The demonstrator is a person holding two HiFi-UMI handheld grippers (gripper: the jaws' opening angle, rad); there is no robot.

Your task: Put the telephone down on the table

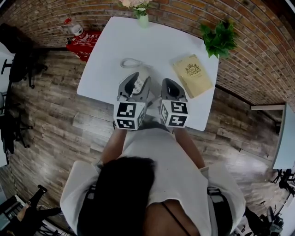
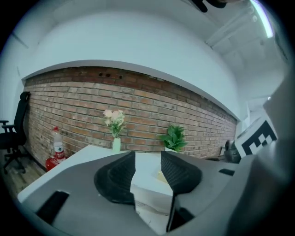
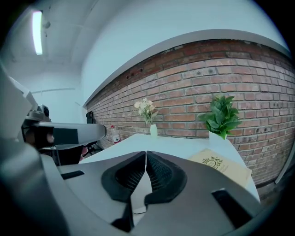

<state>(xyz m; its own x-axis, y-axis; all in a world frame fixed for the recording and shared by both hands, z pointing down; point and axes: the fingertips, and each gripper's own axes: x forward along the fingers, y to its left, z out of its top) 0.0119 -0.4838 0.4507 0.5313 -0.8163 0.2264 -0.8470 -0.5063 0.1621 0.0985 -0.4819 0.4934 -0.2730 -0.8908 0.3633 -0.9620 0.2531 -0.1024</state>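
The left gripper hangs over the near part of the white table with its jaws partly apart, the two ribbed pads facing each other across a clear gap. The pale tabletop shows through that gap. A whitish shape sits low between the jaws, but the left gripper view does not show what it is or whether a pad touches it. From the head view the telephone lies on the table under and between these jaws, a pale handset. Its cord loops on the tabletop just beyond it, toward the far side. The right gripper hangs just right of the left one, also above the near edge. Its jaws are pressed together tip to tip with nothing between them. A tan book lies flat on the table, right of the right gripper and near it, apart from the telephone. At the far edge stands a small vase of pale flowers, and at the far right corner a green potted plant, both well apart from the telephone. A brick wall runs behind the table. On the wooden floor to the far left sits a red pack with a bottle on it, and a black office chair stands further left.
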